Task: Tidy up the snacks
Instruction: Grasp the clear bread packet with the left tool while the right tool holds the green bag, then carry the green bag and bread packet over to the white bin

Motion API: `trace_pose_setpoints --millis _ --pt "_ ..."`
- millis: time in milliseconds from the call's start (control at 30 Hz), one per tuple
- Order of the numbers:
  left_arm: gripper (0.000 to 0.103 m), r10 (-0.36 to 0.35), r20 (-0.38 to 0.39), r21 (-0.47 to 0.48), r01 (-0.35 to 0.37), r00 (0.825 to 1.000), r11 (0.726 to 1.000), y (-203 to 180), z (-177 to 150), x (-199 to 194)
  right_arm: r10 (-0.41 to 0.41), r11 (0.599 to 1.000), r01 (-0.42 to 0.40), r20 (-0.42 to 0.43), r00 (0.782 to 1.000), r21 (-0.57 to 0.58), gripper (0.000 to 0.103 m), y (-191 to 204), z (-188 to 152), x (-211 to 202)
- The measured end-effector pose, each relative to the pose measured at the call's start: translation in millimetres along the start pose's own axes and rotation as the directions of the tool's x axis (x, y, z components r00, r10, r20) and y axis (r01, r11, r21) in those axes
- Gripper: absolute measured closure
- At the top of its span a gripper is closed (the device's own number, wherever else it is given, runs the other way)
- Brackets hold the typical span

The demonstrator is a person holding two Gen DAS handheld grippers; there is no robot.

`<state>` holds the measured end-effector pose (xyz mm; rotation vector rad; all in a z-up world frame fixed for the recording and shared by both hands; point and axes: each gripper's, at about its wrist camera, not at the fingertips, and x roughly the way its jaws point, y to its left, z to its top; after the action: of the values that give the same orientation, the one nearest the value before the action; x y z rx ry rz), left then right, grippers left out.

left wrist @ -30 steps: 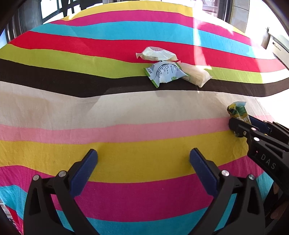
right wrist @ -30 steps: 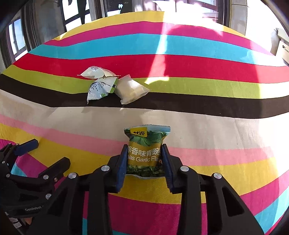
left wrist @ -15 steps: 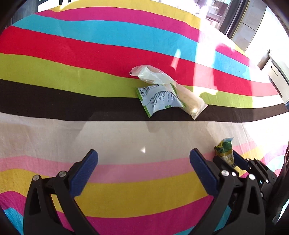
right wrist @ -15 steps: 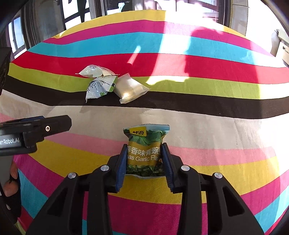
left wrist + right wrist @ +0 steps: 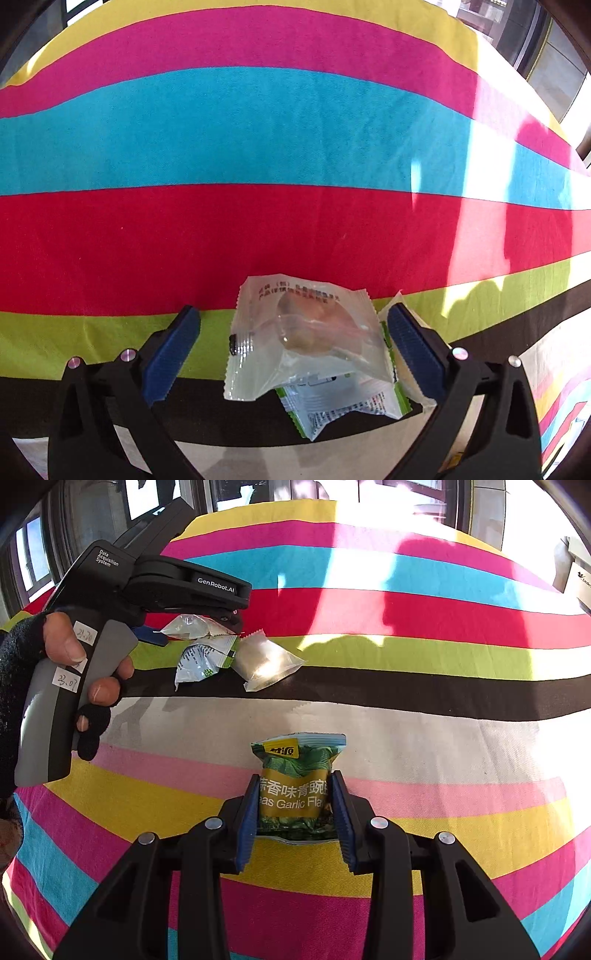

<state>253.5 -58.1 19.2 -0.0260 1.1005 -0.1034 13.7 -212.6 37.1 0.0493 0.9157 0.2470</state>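
Note:
My left gripper (image 5: 293, 332) is open, its blue pads on either side of a clear snack packet (image 5: 299, 332) that lies on top of a green-and-white packet (image 5: 343, 406). A pale packet (image 5: 400, 365) peeks out behind the right finger. In the right wrist view the same pile shows: clear packet (image 5: 188, 627), green-and-white packet (image 5: 203, 659), pale packet (image 5: 267, 661), with the left gripper's body (image 5: 177, 587) above them. My right gripper (image 5: 294, 799) is shut on a green garlic pea packet (image 5: 297, 782), held over the cloth.
A striped, many-coloured tablecloth (image 5: 424, 686) covers the table. Windows and a dark frame stand beyond the far edge (image 5: 258, 491). A white object sits at the far right edge (image 5: 580, 579).
My left gripper has moved forward across the cloth to the snack pile and now straddles the clear packet. My right gripper has kept still, holding the pea packet.

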Motion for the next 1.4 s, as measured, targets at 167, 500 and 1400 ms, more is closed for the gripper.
trace_pose_setpoints --millis 167,500,1400 --pt "0.055 -0.033 0.148 0.001 0.033 0.988 0.999 13.7 -18.7 -26.4 0.0 1.0 0.0 0.0 1.0 0.0 0.066 -0.2 0.1 0.1" --pt "0.053 -0.119 0.252 0.008 0.121 0.96 0.993 71.7 -159.1 -123.2 0.0 1.0 0.0 0.0 1.0 -0.001 0.066 0.0 0.2 0.1" --pt "0.04 -0.072 0.207 0.026 0.068 0.976 0.997 71.9 -225.8 -105.1 -0.013 1.0 0.013 0.001 1.0 -0.011 0.067 0.0 -0.8 -0.4"
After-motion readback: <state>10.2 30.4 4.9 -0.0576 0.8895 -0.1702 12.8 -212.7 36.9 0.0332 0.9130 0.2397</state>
